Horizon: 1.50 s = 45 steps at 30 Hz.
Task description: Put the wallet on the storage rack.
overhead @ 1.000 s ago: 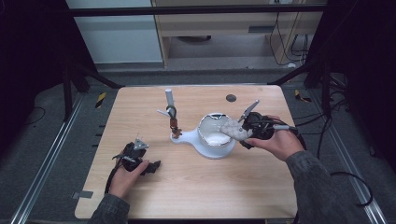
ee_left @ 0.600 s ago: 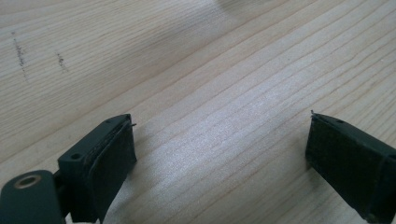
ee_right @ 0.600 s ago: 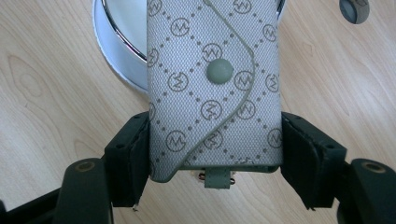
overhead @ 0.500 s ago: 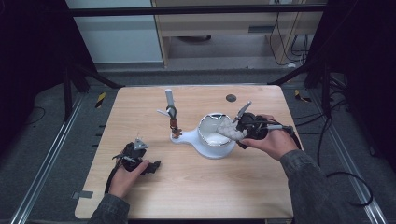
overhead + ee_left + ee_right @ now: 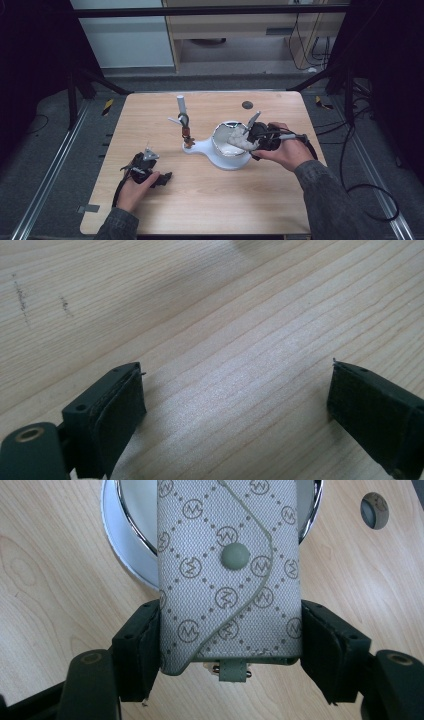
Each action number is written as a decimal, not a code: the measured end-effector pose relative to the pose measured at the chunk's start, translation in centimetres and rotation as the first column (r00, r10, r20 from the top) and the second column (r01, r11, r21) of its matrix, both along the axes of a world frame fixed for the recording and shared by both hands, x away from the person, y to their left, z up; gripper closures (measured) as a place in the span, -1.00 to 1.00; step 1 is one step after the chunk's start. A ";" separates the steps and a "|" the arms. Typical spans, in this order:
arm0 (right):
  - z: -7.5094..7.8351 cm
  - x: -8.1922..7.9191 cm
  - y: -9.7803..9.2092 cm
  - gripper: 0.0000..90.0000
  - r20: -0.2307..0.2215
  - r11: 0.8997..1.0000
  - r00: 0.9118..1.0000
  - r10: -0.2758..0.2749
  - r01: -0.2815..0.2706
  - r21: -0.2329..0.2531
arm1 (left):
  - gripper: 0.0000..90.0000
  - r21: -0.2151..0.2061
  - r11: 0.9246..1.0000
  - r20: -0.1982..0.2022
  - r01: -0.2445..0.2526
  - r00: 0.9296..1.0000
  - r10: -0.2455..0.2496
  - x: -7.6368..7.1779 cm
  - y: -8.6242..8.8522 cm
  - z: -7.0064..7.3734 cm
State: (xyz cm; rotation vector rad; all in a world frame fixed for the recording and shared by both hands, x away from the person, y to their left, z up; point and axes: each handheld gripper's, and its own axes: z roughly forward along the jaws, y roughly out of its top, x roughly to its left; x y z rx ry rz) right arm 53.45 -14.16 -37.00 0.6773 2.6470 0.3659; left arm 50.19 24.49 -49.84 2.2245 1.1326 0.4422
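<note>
Right claw [image 5: 230, 655] clamping the key pouch [image 5: 230, 575] has moved over the bowl [image 5: 227, 150] (drop looks next); left claw [image 5: 235, 410] open, idle.

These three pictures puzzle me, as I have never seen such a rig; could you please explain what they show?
A person sits at a wooden table, holding a two-jaw tool in each hand. The high view looks down from above; the other two views come from cameras riding on the tools. The left tool rests open on bare wood, holding nothing. The right tool grips a patterned grey pouch over a round white dish. A small stand rises beside the dish, and a dark disc lies farther back.
</note>
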 end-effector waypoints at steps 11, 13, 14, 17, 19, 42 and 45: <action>0.1 0.2 0.8 -0.31 0.002 0.999 1.000 0.027 -0.027 -0.031 | -0.83 0.000 1.000 0.000 0.000 1.000 0.000 0.0 0.0 0.0; 0.1 0.2 1.0 -0.31 0.001 0.999 0.999 0.034 -0.034 -0.035 | -0.83 0.000 1.000 0.000 -0.001 1.000 0.001 0.0 0.0 0.0; 0.1 0.2 1.0 -0.31 0.001 0.999 0.999 0.035 -0.035 -0.037 | -0.83 0.000 1.000 0.000 -0.001 1.000 0.001 0.0 0.0 0.0; 0.0 0.3 1.2 -0.31 -0.004 0.999 0.999 0.040 -0.041 -0.035 | -0.83 0.001 1.000 0.001 0.001 1.000 -0.001 0.0 0.0 0.0; 0.0 0.3 1.3 -0.31 -0.003 0.998 0.999 0.043 -0.043 -0.039 | -0.83 0.002 1.000 0.001 0.001 1.000 -0.001 0.0 0.0 0.0; -0.4 1.3 3.2 -0.31 -0.035 0.993 0.997 0.065 -0.068 -0.097 | -0.84 -0.001 1.000 0.002 0.001 1.000 -0.001 0.0 -0.1 0.0; -0.5 1.5 3.4 -0.31 -0.043 0.993 0.997 0.059 -0.063 -0.100 | -0.84 -0.001 1.000 0.003 0.002 1.000 -0.002 0.0 -0.1 0.0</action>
